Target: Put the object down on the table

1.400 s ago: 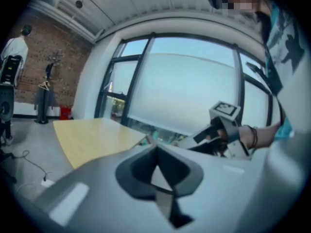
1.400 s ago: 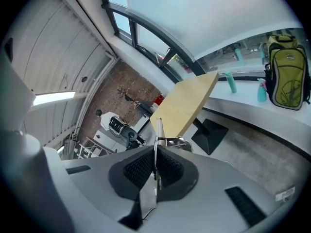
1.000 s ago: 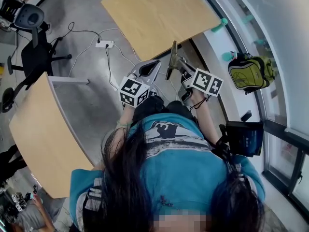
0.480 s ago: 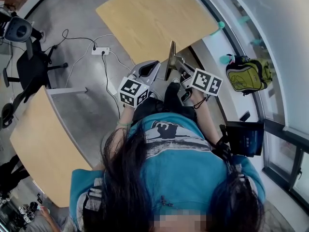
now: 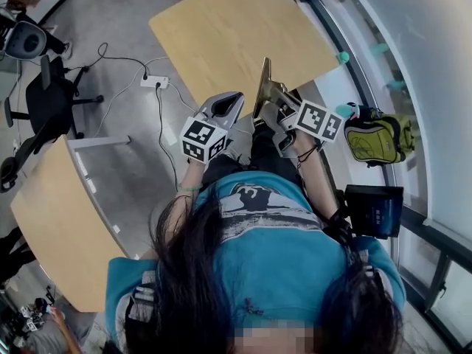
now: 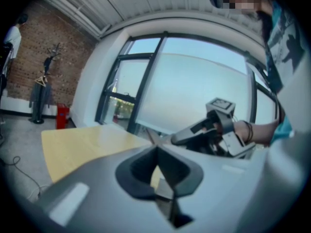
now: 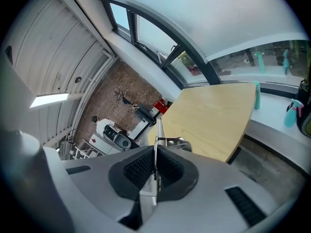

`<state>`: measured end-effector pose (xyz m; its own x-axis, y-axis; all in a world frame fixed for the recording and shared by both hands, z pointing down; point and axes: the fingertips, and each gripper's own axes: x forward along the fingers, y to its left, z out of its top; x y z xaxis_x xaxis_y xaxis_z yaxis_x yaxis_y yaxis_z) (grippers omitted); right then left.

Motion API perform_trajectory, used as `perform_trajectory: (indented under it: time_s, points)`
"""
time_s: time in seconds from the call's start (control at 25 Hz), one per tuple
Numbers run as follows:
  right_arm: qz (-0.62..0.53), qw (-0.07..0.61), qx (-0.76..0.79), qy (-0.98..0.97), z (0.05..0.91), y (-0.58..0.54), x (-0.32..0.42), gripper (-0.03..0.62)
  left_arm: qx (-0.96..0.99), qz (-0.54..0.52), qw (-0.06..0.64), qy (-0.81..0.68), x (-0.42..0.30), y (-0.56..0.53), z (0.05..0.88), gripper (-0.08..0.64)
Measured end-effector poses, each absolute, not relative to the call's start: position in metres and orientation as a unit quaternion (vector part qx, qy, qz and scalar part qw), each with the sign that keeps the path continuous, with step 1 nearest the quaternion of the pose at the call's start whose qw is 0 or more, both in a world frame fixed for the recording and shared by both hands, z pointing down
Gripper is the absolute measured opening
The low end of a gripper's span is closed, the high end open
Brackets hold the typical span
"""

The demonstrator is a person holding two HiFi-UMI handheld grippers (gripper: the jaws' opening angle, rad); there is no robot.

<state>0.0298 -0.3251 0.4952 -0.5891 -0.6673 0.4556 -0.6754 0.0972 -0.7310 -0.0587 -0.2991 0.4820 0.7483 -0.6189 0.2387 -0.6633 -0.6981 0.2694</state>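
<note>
Jaws of our right gripper [image 7: 155, 153] were pressed together on a thin metal sheet [image 7: 157, 130], their ribbed pads flat against its two faces. We held the sheet on edge, so in the right gripper view it showed only as a narrow line rising from between the jaws. In the head view the right gripper [image 5: 270, 103] carried the metal sheet [image 5: 261, 87] in front of us, its far end seen over the near edge of the pale wooden counter [image 5: 221, 28]. Whether it touched the wood we could not tell. Our left gripper [image 6: 156, 152] had its jaws closed on each other with nothing between them. In the head view the left gripper [image 5: 233, 99] was just beside the right one. A yellow-green backpack [image 5: 376, 135] lay by the window on our right, and a white power strip [image 5: 155, 82] lay on the floor to our left.
</note>
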Motion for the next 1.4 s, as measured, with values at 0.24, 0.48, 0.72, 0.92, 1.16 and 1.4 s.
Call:
perform_trajectory:
  time_s: [0.24, 0.48, 0.72, 0.92, 1.16, 1.4]
  points:
    - [0.5, 0.016, 0.433, -0.75, 0.503, -0.379, 0.045, 0.015, 0.908, 0.061, 0.172, -0.377, -0.044, -0.335, 0.482, 0.003]
    - [0.51, 0.044, 0.402, -0.759, 0.526, -0.464, 0.064, 0.015, 0.889, 0.071, 0.187, -0.411, -0.019, -0.387, 0.492, 0.003]
    - [0.517, 0.077, 0.364, -0.771, 0.551, -0.524, 0.055, 0.015, 0.871, 0.075, 0.198, -0.444, -0.015, -0.413, 0.498, 0.003]
    - [0.531, 0.122, 0.329, -0.771, 0.591, -0.568, 0.042, 0.015, 0.851, 0.084, 0.205, -0.477, -0.016, -0.427, 0.508, 0.003]
    - [0.556, 0.14, 0.311, -0.758, 0.633, -0.608, 0.032, 0.015, 0.835, 0.088, 0.215, -0.5, -0.017, -0.436, 0.52, 0.003]
    - [0.58, 0.139, 0.309, -0.741, 0.662, -0.629, 0.024, 0.015, 0.828, 0.089, 0.22, -0.509, -0.02, -0.436, 0.522, 0.003]
